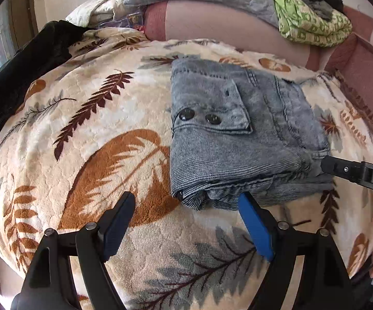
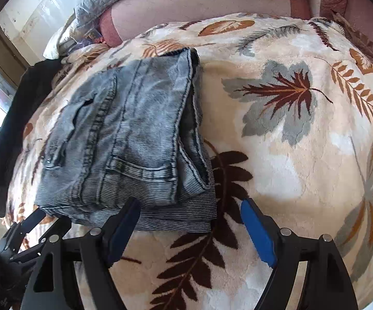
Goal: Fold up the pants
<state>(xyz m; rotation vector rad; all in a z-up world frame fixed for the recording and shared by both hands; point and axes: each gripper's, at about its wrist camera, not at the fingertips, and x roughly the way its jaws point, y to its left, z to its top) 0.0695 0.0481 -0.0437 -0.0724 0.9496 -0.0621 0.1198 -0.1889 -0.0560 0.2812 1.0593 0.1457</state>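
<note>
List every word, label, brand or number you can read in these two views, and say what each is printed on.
"DAS": white letters on the black body of the right gripper, cut off at the frame edge in the left wrist view, so the word may run on.
Green patterned cloth: its small printed marks are too blurred to read as text.
Folded grey denim pants: two dark buttons, no readable label.
Leaf-print blanket: no writing.

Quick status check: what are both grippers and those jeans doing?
Left gripper open, empty. Right gripper open, empty. Jeans folded into a bundle on the leaf blanket. Nothing in the way.
</note>
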